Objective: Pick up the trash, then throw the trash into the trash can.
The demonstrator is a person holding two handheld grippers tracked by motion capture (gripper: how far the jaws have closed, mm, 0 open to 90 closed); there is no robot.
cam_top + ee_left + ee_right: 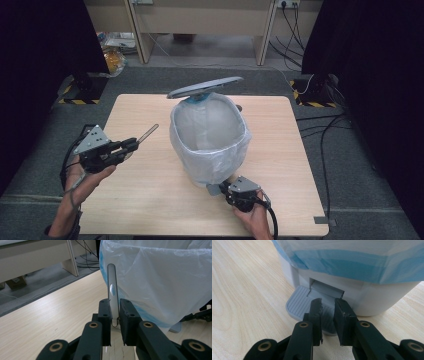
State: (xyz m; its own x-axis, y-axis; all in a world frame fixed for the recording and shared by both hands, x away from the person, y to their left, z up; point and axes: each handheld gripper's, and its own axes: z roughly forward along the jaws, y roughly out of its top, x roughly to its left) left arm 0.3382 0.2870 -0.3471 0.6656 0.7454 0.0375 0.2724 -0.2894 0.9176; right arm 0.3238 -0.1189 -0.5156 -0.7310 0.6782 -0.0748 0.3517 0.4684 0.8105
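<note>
Tongs on the left clamp a slim silver metal handle just beside the white bag-lined pedal bin; right tongs, together, press its grey pedal. Slipping off could drop the raised lid.

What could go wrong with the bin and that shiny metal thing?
The right gripper presses the pedal of the bin, which holds the lid up. If it slips off, the lid may drop shut.

The left gripper pinches the metal handle only at one end, so it might tilt or slide out before it is over the bin.

The handle could also catch the loose plastic liner and tug it off the rim.
</note>
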